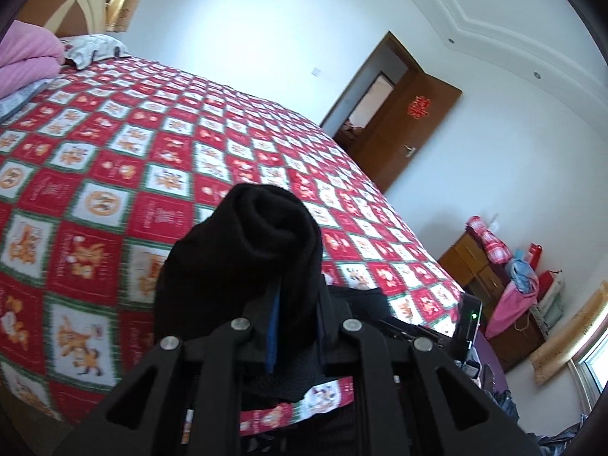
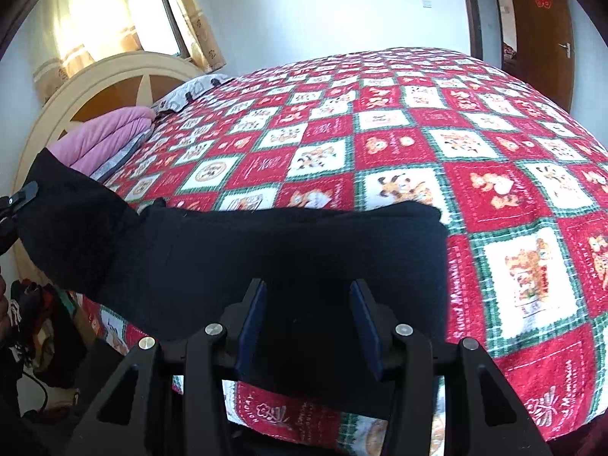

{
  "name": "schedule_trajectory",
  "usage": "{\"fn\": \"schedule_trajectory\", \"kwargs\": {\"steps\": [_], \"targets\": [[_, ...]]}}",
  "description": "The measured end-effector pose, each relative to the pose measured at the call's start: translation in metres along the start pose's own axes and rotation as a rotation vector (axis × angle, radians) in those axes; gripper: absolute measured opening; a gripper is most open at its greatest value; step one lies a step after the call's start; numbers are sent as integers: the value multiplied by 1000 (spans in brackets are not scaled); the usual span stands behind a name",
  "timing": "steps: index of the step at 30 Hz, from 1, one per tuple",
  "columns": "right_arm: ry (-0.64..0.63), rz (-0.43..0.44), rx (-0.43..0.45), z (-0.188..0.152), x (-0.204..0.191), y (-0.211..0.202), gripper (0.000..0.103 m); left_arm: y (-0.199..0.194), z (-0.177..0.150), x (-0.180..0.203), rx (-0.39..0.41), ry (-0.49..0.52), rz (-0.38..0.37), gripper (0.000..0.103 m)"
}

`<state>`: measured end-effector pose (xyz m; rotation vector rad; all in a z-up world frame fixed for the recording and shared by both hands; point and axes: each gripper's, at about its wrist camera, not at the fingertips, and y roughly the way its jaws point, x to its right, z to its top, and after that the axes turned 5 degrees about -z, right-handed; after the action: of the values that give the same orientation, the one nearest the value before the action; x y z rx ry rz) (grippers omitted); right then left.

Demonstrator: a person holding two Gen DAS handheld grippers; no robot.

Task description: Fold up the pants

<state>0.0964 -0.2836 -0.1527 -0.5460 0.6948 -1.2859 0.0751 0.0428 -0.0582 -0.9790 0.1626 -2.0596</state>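
The black pants (image 2: 304, 243) lie across the near part of the bed's red checked cover (image 2: 494, 190). My right gripper (image 2: 307, 304) sits at their near edge. Its blue pads (image 2: 252, 326) stand partly apart, and thick black cloth fills the gap between them. The left end of the pants is raised off the bed, held by my left gripper (image 2: 15, 205) at the frame's left edge. In the left wrist view my left gripper (image 1: 281, 304) is shut on a bunched roll of the pants (image 1: 247, 243), which hides its fingertips. Only one blue pad (image 1: 271, 334) shows.
A folded pink quilt (image 2: 106, 136) and a pillow (image 2: 190, 91) lie by the cream headboard (image 2: 95, 83). Beyond the far side of the bed a brown door (image 1: 399, 129) stands open. At the right a wooden cabinet (image 1: 478, 262) is piled with clothes and bags.
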Motion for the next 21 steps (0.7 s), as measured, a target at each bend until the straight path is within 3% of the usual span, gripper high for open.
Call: {"fn": "schedule_trajectory", "kwargs": {"steps": [21], "targets": [[95, -65, 1, 9, 43, 2, 48, 89, 4, 74, -174, 120, -90, 16]]}}
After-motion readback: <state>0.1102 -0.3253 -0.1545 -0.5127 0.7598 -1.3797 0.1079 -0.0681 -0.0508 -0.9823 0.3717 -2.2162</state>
